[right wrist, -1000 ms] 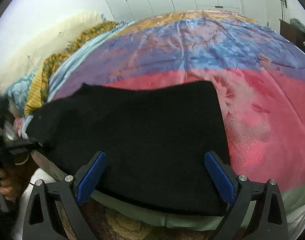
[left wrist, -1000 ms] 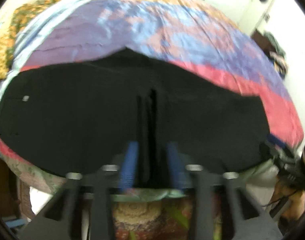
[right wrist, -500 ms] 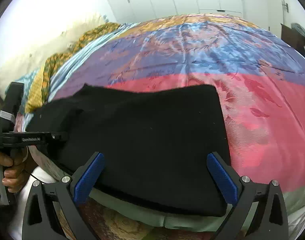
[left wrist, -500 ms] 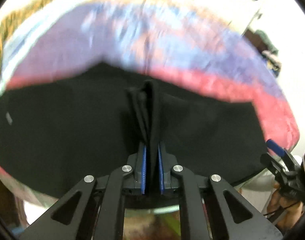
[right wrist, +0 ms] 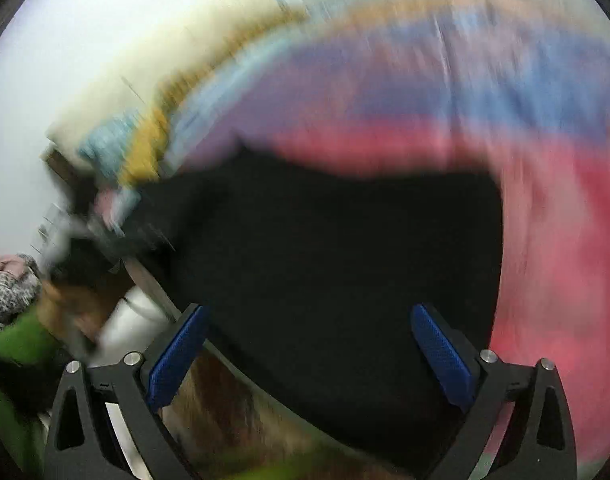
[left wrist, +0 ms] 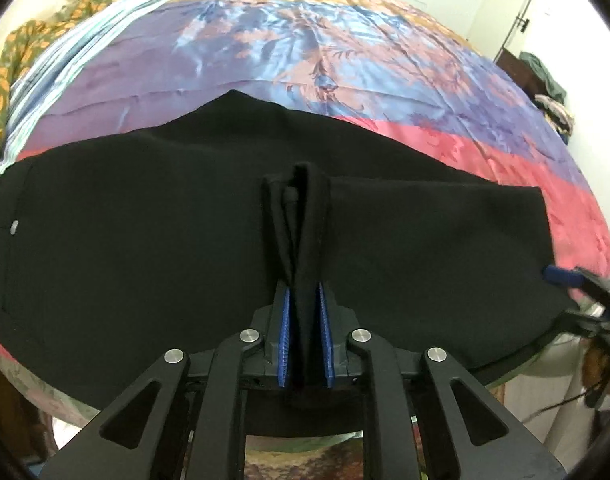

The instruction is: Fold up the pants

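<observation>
Our left gripper [left wrist: 303, 336] has just closed on a bunched pleat at the near edge of the black pants [left wrist: 145, 240], which lie spread across the bedspread [left wrist: 305, 40]; a second ago its fingers stood apart. So we judge the lift for the fold can begin. Our right gripper [right wrist: 309, 356] stays wide open, holding nothing, with the cloth from 12 to 6 o'clock; its view has blurred.
</observation>
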Demonstrator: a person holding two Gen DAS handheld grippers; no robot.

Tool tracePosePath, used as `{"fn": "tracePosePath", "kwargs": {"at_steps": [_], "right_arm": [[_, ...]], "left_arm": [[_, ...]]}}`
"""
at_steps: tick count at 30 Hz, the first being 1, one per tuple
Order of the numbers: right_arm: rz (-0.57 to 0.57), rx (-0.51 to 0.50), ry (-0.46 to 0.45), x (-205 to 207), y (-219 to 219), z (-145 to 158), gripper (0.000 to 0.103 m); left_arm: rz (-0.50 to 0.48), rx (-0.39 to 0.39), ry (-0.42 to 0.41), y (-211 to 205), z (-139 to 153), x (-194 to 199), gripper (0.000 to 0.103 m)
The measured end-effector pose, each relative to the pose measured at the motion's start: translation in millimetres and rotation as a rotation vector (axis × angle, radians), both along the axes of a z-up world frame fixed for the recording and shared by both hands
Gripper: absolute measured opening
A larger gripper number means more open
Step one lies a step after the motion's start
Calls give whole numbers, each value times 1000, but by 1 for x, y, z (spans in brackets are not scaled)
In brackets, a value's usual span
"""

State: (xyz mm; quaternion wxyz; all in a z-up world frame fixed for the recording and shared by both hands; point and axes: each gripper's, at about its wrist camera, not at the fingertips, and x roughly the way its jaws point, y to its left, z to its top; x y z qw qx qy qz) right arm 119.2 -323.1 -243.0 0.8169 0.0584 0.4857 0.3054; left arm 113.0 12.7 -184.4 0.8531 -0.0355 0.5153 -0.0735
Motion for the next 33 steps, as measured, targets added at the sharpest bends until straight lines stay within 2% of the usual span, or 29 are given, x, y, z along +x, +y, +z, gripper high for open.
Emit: {"fn": "tracePosePath", "kwargs": {"at_steps": [3,5,7,8,10,12,16,20,22,24,26,33], "right_arm": [[-21,54,1,15,-5,29,96],[-55,124,-43,31,-11,50,96],[-96,153,-50,53,-16,57,96],[-101,161,-13,68,-17,48,96],[-122,84,72,87,-17,19,95],[-122,28,122,94,-17,-5,85],[-125,21,17,66,-15,29,85],[-91,57,-58,12,-12,55,85],[-85,39,-58,-10,-8,47,86],[-94,-38,16,-26,-1,17,86],[-119,-90,32,-33,2,1,86],[-67,-264,-32,-37,30,-2,95]], "left_arm": [[-15,23,-8,-2,0,0,13],[-18,31,-10,-2,-2,-1,15],[-13,26,-10,-1,-2,0,15],[-11,22,-9,0,-2,-1,15],[-9,15,-6,0,-3,0,18],[-10,20,-3,0,-4,0,18],[-9,15,-2,1,-4,0,18],[-5,11,0,1,-6,0,19],[-2,8,-1,1,-7,0,19],[1,2,1,2,-8,0,21],[3,4,2,1,-9,0,23],[11,-1,-2,2,-11,0,24]]}}
